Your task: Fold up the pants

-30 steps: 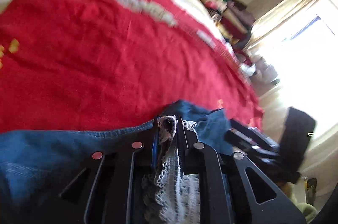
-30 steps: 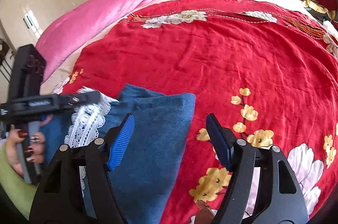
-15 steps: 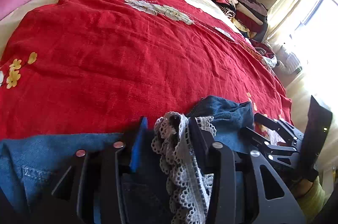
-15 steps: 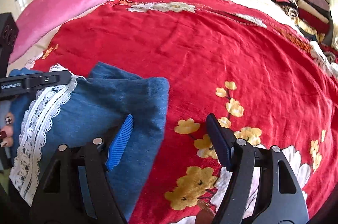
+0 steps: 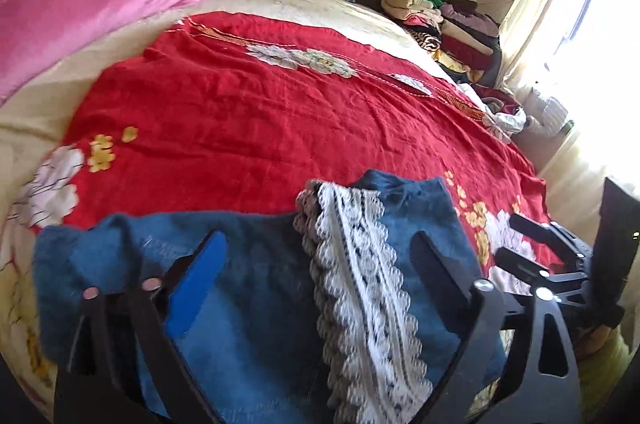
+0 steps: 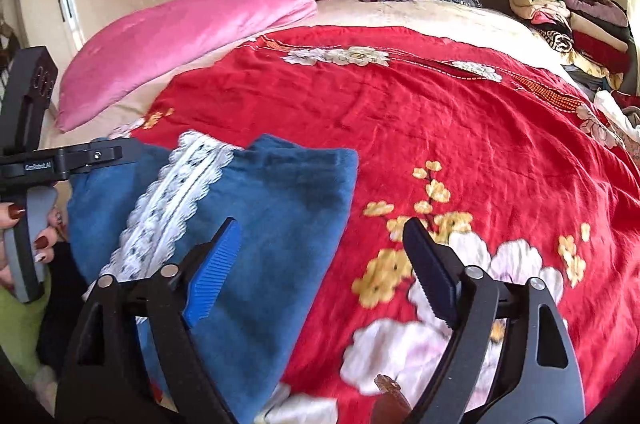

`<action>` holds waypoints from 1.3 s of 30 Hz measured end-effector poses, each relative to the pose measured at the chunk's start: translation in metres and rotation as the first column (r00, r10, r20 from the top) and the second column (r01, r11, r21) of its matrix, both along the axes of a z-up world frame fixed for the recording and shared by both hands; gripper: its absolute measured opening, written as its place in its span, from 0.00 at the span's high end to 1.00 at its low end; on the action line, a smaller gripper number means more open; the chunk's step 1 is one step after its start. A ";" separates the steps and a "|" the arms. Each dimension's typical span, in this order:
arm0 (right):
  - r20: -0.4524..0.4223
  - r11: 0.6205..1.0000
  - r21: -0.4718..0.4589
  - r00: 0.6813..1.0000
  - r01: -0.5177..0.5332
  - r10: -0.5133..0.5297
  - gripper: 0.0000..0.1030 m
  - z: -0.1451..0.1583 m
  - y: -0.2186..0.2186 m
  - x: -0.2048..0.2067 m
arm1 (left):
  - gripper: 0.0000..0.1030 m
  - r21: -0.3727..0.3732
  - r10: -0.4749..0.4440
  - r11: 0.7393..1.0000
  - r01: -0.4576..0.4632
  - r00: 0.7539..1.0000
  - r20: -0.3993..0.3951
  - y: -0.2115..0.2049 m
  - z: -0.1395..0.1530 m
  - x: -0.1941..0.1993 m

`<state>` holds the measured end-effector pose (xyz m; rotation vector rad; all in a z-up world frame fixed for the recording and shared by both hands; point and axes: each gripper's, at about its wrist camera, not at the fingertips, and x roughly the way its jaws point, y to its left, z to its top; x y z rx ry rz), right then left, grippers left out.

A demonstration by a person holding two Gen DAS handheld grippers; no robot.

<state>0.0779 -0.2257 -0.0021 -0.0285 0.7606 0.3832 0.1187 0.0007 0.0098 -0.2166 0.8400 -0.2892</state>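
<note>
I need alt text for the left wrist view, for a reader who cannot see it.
Folded blue pants with a white lace strip lie on a red bedspread, released under the left gripper, whose jaws are opening. The right gripper is at the right edge.

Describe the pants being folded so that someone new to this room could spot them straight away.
Start from the red floral bedspread covering the bed. At its near edge lies a folded bundle of blue denim pants. A strip of white lace trim running down them sets them apart from the pink quilt and the stacked clothes beyond.
</note>
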 end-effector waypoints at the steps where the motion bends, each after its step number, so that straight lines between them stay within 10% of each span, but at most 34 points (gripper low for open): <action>1: 0.004 1.000 0.000 1.000 -0.007 0.007 0.22 0.002 0.000 -0.005 | 0.06 0.003 0.001 1.000 -0.001 1.000 0.001 0.001 0.001 -0.004; 19: 0.059 0.998 -0.020 0.997 -0.057 0.058 0.19 0.021 -0.003 -0.060 | 0.04 0.030 0.016 0.999 -0.016 1.000 -0.007 0.009 0.013 -0.079; 39: 0.046 0.993 -0.007 0.992 -0.120 0.120 0.19 0.010 -0.005 -0.090 | 0.07 0.031 -0.066 0.997 0.073 0.980 -0.189 -0.031 -0.043 -0.097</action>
